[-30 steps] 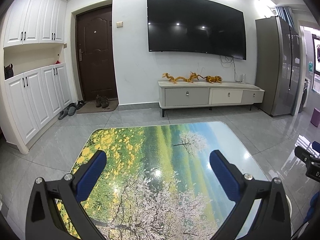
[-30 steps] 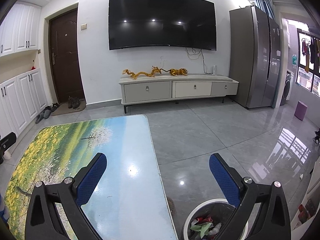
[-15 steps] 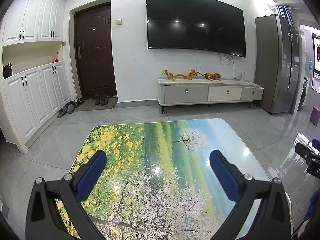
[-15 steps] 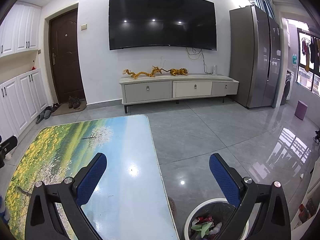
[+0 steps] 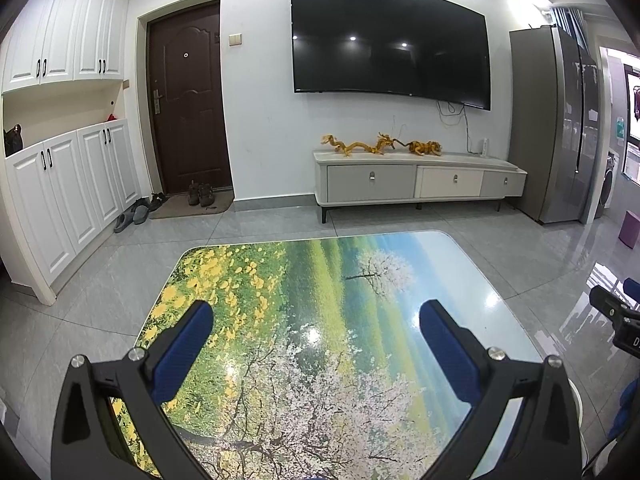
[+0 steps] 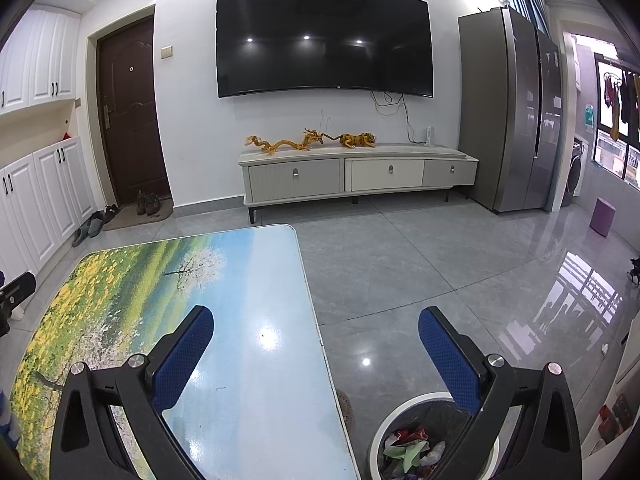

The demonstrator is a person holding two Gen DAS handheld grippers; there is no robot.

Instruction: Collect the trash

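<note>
I hold the left tongs (image 5: 316, 344) spread wide over the tabletop (image 5: 320, 280), with nothing between their blue, finely textured pads (image 5: 182, 354). The right tongs (image 6: 316, 344) are just as wide apart and empty, straddling the tabletop's right edge: the left pad sits over the glossy surface, the right pad over the floor (image 6: 420, 256).

The tabletop is a smooth, rounded-corner slab printed with a landscape of yellow flowers, green fields, a white blossoming tree and blue sky; ceiling lights glare off it. I see no litter on it.

The trash (image 6: 408, 448) sits in a round wastebasket (image 6: 374, 446) with a pale rim and dark liner, on the floor just beside the tabletop's right edge. I make out crumpled red, green and whitish scraps, but the right tong arm covers part of the rim and the frame cuts off its base.

The floor is polished grey tile, mirror-like near the window. In the left view only the tip of the right tongs shows at the far right edge.
</note>
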